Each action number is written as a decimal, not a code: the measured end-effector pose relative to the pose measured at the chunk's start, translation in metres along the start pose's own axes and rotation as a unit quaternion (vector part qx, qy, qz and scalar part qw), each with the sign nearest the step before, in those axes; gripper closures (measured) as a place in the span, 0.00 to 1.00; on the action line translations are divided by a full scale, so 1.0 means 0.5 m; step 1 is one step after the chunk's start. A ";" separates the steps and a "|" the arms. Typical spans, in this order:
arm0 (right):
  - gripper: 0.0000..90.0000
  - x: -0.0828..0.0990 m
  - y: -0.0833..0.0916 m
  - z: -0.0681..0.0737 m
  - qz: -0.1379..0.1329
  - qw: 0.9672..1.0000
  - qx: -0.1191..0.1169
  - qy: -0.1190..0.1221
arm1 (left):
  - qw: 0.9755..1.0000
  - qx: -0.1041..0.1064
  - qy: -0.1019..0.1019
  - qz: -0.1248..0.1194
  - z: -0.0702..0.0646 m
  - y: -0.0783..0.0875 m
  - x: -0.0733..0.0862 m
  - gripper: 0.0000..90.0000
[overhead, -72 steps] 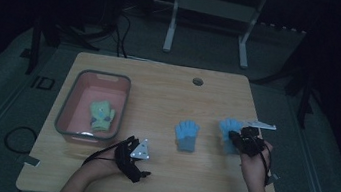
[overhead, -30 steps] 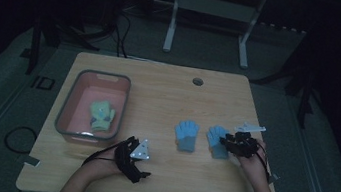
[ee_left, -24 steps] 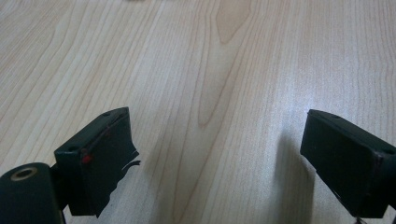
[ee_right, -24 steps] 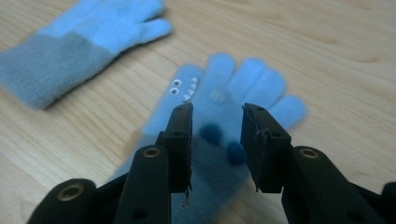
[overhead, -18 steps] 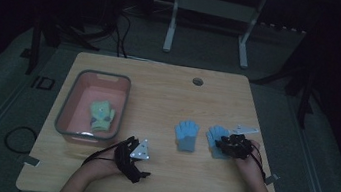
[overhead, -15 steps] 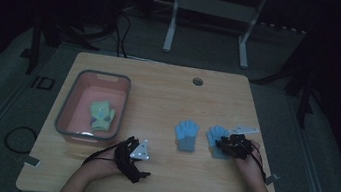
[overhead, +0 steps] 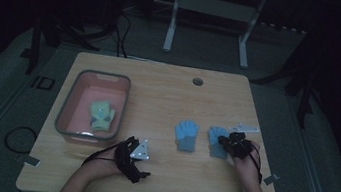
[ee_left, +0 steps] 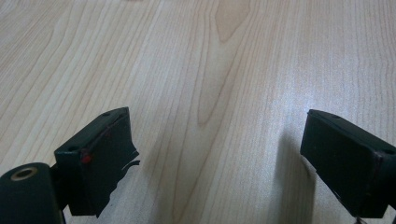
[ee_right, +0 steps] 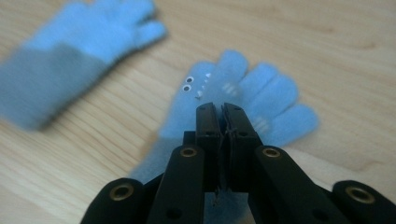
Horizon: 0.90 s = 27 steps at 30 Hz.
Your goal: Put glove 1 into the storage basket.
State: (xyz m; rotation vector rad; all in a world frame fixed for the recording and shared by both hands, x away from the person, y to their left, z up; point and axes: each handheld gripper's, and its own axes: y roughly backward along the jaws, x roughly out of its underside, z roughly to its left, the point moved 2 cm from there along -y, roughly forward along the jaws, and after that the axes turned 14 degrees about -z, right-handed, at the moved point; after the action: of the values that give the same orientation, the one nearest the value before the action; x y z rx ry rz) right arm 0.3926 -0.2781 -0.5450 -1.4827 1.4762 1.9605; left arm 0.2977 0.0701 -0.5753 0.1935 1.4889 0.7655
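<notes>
Dim room, wooden table [overhead: 158, 94] seen from the high view: a pink bin [overhead: 66, 111] stands near the left edge with a pale glove [overhead: 101, 115] lying inside, and two blue gloves lie flat on the right half, the left glove [overhead: 186, 134] just beside the right glove [overhead: 217, 142], both with fingers toward the far edge. The right gripper [overhead: 229, 143] sits on the right glove, apparently to drag or lift it; the left gripper [overhead: 134, 164] rests apart near the front edge, probably idle. Bare wood between the gloves and the bin leaves an open path leftward, while the right glove lies well in from the right edge. Left gripper view: jaws stand wide apart over bare wood, holding nothing, with free table ahead. Right gripper view: the right gripper [ee_right: 223, 122] has its jaws pressed together with a pinch of blue knit between them, taken at the palm of the right glove [ee_right: 275, 100], below its small printed eyes; the left glove [ee_right: 79, 51] lies blurred at upper left, near but not touching, so a move toward it has little clearance.
</notes>
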 end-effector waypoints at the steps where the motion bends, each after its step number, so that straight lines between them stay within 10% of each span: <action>1: 0.96 -0.009 0.006 0.002 -0.005 1.000 0.003 0.000 | 1.000 0.000 -0.001 0.000 0.000 0.000 0.000 0.11; 13: 0.96 -0.123 0.050 0.055 -0.055 0.998 0.004 -0.014 | 1.000 0.001 -0.001 0.000 0.000 0.001 -0.001 0.11; 27: 0.96 -0.162 0.001 0.144 -0.059 0.998 -0.035 -0.012 | 1.000 0.001 0.000 -0.003 0.000 0.001 0.000 0.11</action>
State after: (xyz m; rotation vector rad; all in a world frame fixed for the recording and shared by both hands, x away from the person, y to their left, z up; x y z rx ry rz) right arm 0.3874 -0.1912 -0.4806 -1.5318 1.2913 1.9707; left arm 0.2976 0.0705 -0.5748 0.1916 1.4896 0.7594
